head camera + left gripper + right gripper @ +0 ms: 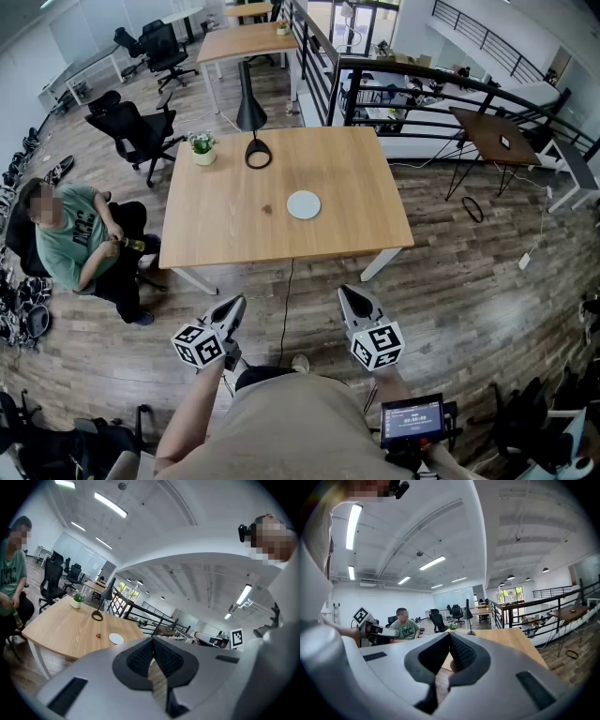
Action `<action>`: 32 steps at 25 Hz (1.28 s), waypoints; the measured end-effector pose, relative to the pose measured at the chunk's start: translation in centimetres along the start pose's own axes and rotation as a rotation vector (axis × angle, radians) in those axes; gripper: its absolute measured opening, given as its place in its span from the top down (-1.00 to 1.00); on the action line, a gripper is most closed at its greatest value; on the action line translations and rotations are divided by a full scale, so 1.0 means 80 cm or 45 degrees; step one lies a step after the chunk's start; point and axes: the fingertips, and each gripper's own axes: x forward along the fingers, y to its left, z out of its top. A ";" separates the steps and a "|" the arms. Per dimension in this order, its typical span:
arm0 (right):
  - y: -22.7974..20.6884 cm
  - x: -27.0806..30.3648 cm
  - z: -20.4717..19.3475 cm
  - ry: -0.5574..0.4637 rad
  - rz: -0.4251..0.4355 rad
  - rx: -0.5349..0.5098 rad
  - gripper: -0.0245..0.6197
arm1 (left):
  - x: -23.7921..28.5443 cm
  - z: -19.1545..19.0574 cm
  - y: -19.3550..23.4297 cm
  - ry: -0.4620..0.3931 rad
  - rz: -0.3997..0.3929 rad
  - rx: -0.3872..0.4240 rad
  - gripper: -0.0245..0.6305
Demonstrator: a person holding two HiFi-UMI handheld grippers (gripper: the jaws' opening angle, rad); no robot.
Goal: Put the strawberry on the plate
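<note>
Red strawberry [267,209] sits well ahead of the left gripper [236,302] and right gripper [345,292], both closed and empty; arriving unopened could nudge it rolling past the plate [303,204].

plate [303,204] is lying on table [375,211] | strawberry [267,209] is lying near, left of plate | lamp [250,112] is standing behind plate, leftward | potted plant [202,147] is standing further left

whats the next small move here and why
Probably step up to the table and carry the left gripper out toward the strawberry, opening it on the way. Both it and the right gripper are shut, empty and short of the table's near edge; the strawberry lies on the wood just left of the plate, nearer the left gripper's side.
</note>
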 end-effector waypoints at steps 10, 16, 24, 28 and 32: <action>-0.001 -0.021 0.000 -0.008 -0.015 -0.015 0.90 | -0.001 -0.003 -0.022 0.014 -0.021 0.035 0.92; 0.006 -0.022 0.000 -0.035 0.013 0.040 0.89 | -0.011 -0.005 -0.021 0.016 -0.002 0.035 0.92; 0.019 -0.016 0.002 -0.041 0.069 0.038 0.88 | -0.022 -0.008 -0.012 0.012 0.034 0.019 0.92; 0.027 -0.010 0.001 -0.035 0.084 0.027 0.88 | -0.027 -0.006 -0.006 0.002 0.046 0.008 0.92; 0.030 -0.008 -0.007 -0.027 0.095 0.031 0.88 | -0.031 -0.012 -0.001 -0.002 0.064 -0.004 0.92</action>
